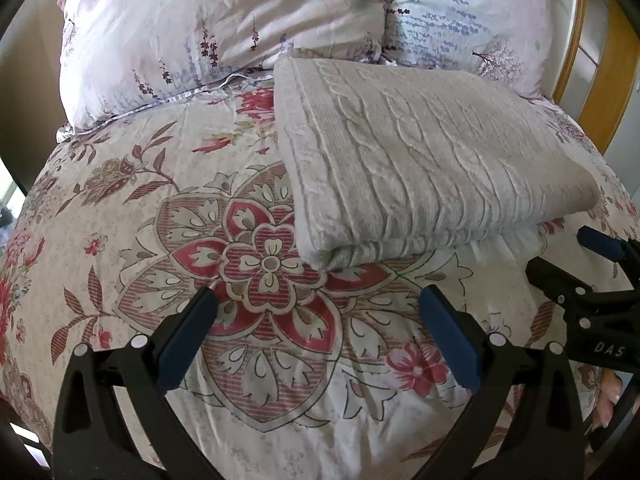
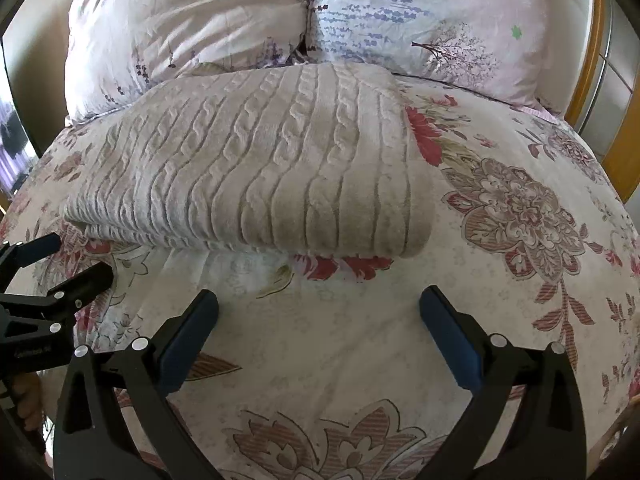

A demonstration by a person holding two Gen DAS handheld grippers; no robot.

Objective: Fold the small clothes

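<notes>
**A:** Where's the knit?

**B:** The knit lies folded into a thick rectangle on the quilt, its far edge against the pillows. The rounded fold faces me. I judge the folding close to done, maybe one more fold or just a tidy.

**A:** And your grippers?

**B:** My left gripper is spread wide, nothing between its pads, hovering over the quilt just short of the knit's near-left corner. My right gripper is equally wide and empty, near the knit's front edge, more toward its right half. Each shows at the edge of the other's view, and they are near one another but not touching.

**A:** What could go wrong from here?

**B:** The stack is soft and plump. If I pinch only the top layer at the fold, it could peel back and undo the shape. If I come in too low, the pads could catch the quilt along with the knit and drag the bedding up. A lopsided lift, one side ahead of the other, might skew the rectangle. And the fleecy surface looks as if it could slip from a shallow pinch.

**A:** Anything behind it?

**B:** Only the pillows; pushing forward would shove the knit into them and bunch it.
</notes>
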